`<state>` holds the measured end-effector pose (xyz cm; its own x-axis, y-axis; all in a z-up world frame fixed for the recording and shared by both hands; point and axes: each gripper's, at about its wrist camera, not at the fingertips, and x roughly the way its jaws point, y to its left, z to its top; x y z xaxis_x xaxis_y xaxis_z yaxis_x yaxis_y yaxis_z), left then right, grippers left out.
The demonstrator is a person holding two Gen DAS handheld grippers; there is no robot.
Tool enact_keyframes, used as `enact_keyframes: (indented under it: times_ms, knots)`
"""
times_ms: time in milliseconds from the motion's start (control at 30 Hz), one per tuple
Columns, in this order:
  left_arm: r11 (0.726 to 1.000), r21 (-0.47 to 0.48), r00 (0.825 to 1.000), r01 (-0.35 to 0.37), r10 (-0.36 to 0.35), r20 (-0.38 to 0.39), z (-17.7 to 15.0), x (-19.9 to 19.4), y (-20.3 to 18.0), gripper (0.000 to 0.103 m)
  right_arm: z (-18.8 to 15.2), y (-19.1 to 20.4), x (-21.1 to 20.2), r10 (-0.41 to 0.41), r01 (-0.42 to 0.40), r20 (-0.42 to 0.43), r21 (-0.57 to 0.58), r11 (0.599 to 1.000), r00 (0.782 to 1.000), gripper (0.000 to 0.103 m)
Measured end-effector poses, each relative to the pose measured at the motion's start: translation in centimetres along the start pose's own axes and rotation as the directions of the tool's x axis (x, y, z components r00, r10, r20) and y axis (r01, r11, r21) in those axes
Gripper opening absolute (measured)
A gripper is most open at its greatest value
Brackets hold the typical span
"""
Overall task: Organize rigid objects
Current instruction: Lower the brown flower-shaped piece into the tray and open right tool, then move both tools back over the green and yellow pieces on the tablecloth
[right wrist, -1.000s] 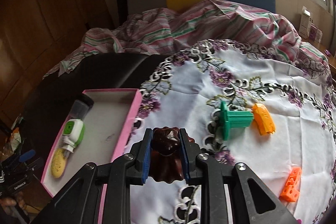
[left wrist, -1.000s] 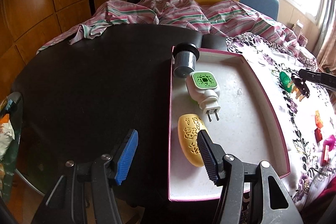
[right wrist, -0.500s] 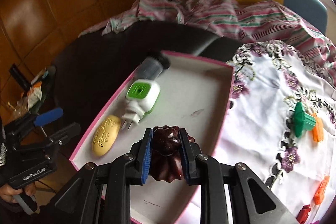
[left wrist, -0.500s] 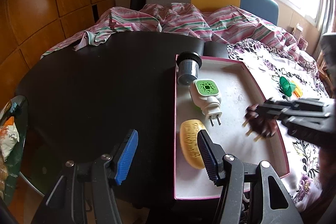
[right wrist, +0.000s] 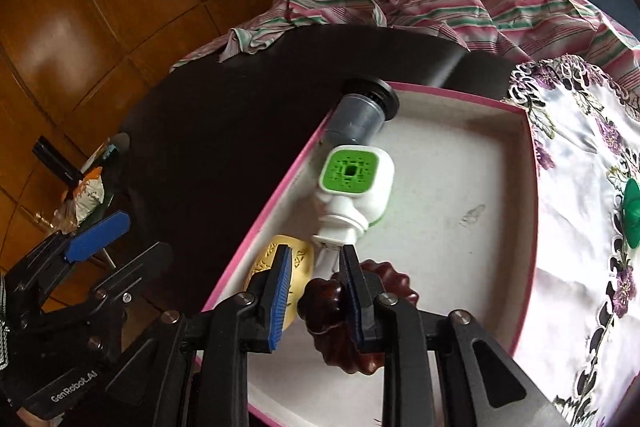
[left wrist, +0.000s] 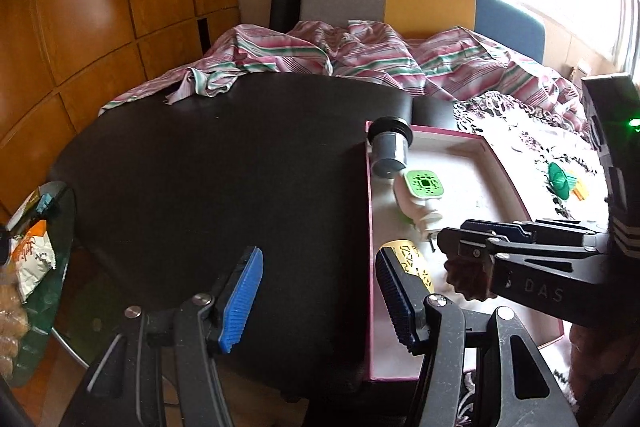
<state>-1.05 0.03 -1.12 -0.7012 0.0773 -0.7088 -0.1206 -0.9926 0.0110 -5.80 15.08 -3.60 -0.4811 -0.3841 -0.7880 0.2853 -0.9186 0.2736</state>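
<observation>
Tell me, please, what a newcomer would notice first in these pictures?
Probably the pink-rimmed white tray on the dark round table, holding a green-faced white plug-in device, a yellow oval perforated case and a grey cylinder with a black cap along its left side. Over it, the right hand-held gripper stands open around a dark brown scalloped piece.

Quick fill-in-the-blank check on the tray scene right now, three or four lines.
1. The dark brown fluted piece sits inside the pink-rimmed ____.
2. The right gripper has its jaws ____.
3. The plug-in device has a ____ face.
4. The left gripper holds ____.

Missing words: tray; open; green; nothing
</observation>
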Motion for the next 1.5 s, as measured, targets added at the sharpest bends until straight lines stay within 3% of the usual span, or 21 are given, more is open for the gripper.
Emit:
enact_keyframes:
  times_ms: [67, 200, 300, 1000, 1267, 1500]
  knots:
    - [1.000, 0.008, 1.000, -0.015, 0.015, 0.012, 0.0, -0.2, 0.1, 0.060, 0.1, 0.4, 0.0, 0.006, -0.006, 0.002, -0.006, 1.000, 1.000, 0.027]
    - [0.999, 0.022, 0.999, -0.028, 0.027, 0.038, 0.0, -0.7, 0.1, 0.060, 0.0, 0.4, -0.6, -0.001, 0.001, 0.018, -0.012, 1.000, 1.000, 0.042]
    - [0.999, 0.027, 0.999, -0.026, 0.025, 0.046, 0.0, -1.0, -0.1, 0.061, 0.2, -0.1, -1.1, -0.003, 0.003, 0.035, 0.006, 1.000, 0.999, 0.046]
    - [0.998, 0.067, 0.998, -0.019, 0.014, 0.064, 0.7, -1.9, -1.6, 0.063, 0.2, -4.7, -5.9, -0.085, 0.077, 0.115, 0.073, 0.994, 0.990, 0.047]
    - [0.992, 0.121, 0.996, 0.029, -0.040, 0.084, 1.8, -2.2, -4.1, 0.063, -0.2, -8.2, -8.1, -0.163, 0.148, 0.118, 0.127, 0.981, 0.979, 0.047]
    - [0.975, 0.199, 0.989, 0.094, -0.115, 0.096, 3.0, -2.3, -7.9, 0.063, -1.2, -13.1, -11.0, -0.270, 0.246, 0.110, 0.192, 0.950, 0.957, 0.047]
